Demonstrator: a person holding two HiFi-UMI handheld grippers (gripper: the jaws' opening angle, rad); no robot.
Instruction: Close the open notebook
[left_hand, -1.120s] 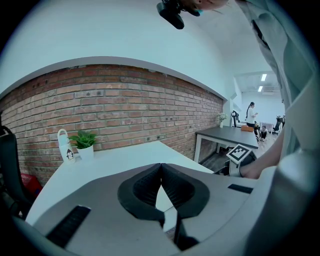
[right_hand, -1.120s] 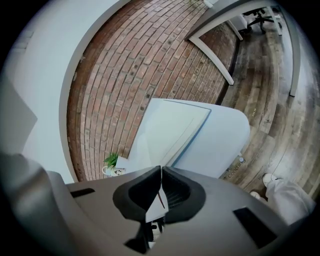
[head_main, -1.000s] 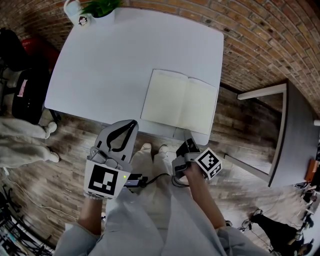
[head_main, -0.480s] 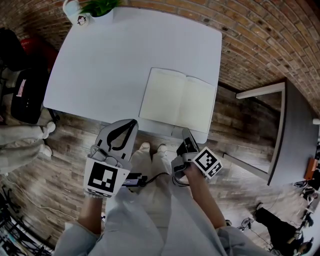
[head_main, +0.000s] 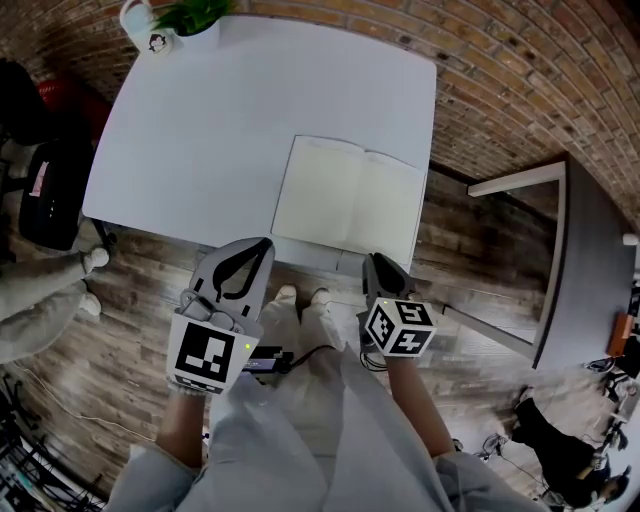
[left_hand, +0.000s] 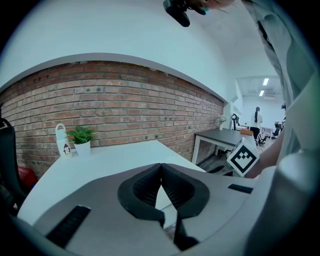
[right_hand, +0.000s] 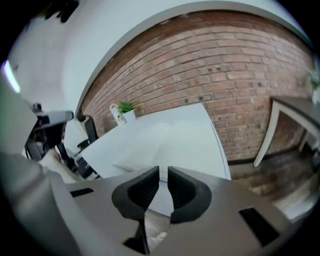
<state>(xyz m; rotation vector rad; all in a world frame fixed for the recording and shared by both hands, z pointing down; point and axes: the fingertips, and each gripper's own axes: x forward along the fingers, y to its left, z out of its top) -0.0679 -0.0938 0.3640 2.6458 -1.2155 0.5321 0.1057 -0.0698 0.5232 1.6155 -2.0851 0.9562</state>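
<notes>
Head view: open notebook (head_main: 345, 205) on the near right of the table (head_main: 200, 120). Left gripper (head_main: 260, 245) and right gripper (head_main: 376, 260), both closed and empty, hover just short of it. Approach stage; the next move likely calls for folding one side over.

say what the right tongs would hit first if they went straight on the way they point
Probably the open notebook, at its near edge on the white table; the right tongs aim there, though depth is unclear.

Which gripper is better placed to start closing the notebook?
Probably the right gripper: shut, it points at the near edge of the notebook, just below its right page. The left gripper, also shut, sits off the near left corner.
</notes>
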